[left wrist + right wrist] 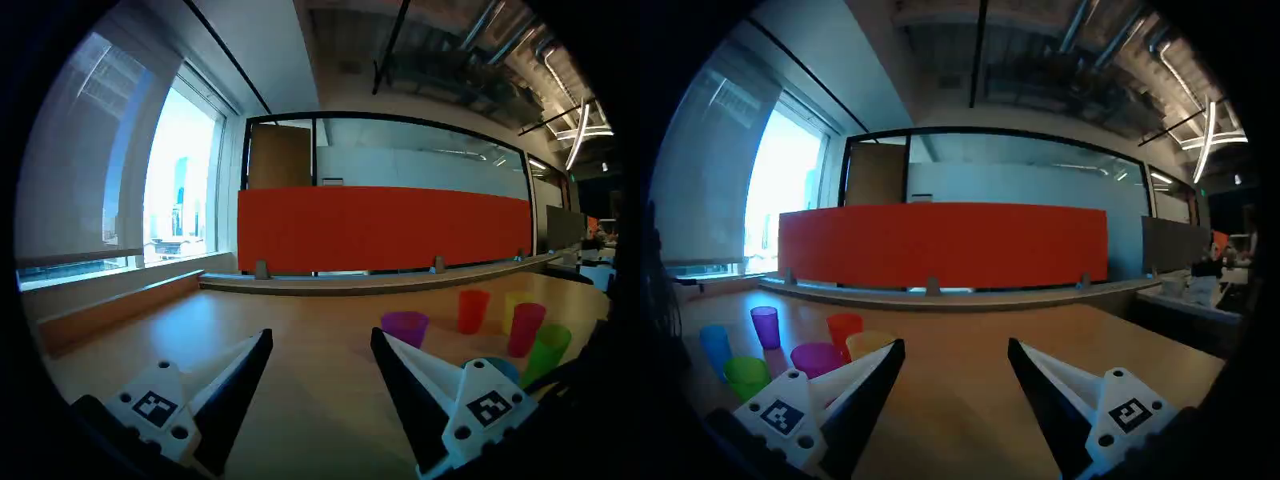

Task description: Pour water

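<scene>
I am looking along two hand-held grippers over a pale wooden desk (320, 416). The left gripper (320, 336) and the right gripper (955, 344) both have their jaws spread wide and grasp nothing, with bare desk between the fingers. The cups for pouring stand upright in a tight cluster between the two grippers, to the right of the left one and to the left of the right one.

In the left gripper view, a translucent purple plastic cup (405, 326) stands nearest the right finger. Beyond it are:
- an orange-red plastic cup (473, 310)
- a yellow plastic cup (509, 308)
- a pink plastic cup (526, 330)
- a green plastic cup (549, 352)
- a blue plastic cup (504, 368), partly hidden behind the finger

I cannot tell which cup holds water. A long orange partition panel (384, 228) runs along the far edge.

My worry is that the cups look light and crowded. A wide jaw reaching for one may topple its neighbour. A hard squeeze on a thin wall could spill the water.
</scene>
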A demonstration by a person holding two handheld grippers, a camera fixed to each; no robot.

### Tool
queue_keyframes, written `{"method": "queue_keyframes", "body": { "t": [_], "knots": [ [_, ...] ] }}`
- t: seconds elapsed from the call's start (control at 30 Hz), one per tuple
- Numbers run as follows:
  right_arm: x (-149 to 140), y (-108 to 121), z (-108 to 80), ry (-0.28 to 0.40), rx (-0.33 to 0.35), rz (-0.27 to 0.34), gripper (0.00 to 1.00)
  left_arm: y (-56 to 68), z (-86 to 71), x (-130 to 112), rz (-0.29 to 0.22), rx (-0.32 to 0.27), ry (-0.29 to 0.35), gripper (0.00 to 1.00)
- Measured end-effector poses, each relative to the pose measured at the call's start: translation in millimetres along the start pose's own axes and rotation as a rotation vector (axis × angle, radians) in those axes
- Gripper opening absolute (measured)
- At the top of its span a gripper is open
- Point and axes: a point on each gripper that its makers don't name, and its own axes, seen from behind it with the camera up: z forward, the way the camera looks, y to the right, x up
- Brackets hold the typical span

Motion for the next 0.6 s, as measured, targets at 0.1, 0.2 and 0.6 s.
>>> {"method": "queue_keyframes", "body": {
  "t": [0.1,0.2,0.6],
  "knots": [
    [-0.2,-1.0,-0.2,-0.007,0.000,0.001,1.00,0.1,0.1,-0.1,0.000,0.000,0.000,0.91],
    [0.5,-1.1,-0.8,-0.013,-0.003,0.002,1.00,0.0,0.3,-0.1,0.000,0.000,0.000,0.91],
    [-0.5,0.0,0.0,-0.020,-0.007,0.004,1.00,0.0,0.3,-0.1,0.000,0.000,0.000,0.91]
  ]
}}
